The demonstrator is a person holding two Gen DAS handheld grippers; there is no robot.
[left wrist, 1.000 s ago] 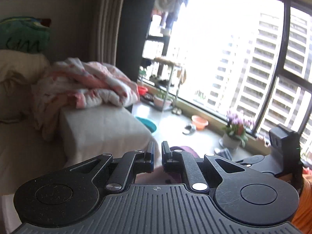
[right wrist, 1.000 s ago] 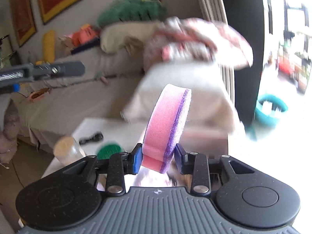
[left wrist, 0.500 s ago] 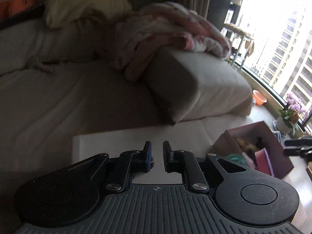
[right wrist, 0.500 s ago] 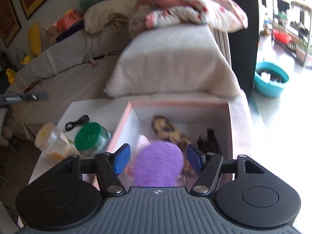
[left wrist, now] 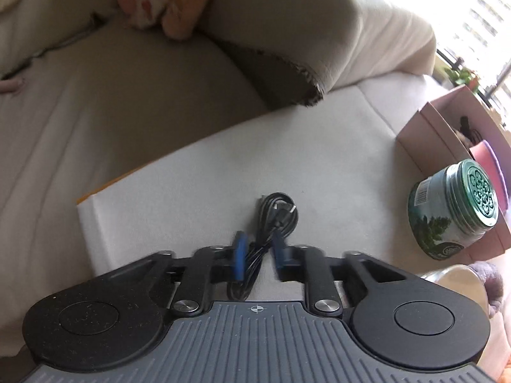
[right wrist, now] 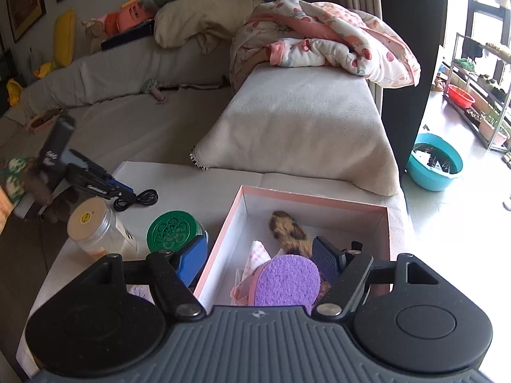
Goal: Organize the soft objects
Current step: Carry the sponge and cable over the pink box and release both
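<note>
Cable (left wrist: 271, 220), a black coiled one, lies at lower centre of the left view on the white table (left wrist: 198, 185), between the blue pads of the left gripper (left wrist: 258, 255), whose jaws stand narrowly apart around it, not yet pinching. Closing squarely on the bunched middle should stop loops slipping out. The right gripper (right wrist: 258, 261) is spread wide above the pink box (right wrist: 319, 198), holding nothing. Count: one purple sponge (right wrist: 287, 284) in the box, one leopard plush (right wrist: 289, 231), two jars, green-lidded (right wrist: 172, 231) and clear (right wrist: 92, 226).
</note>
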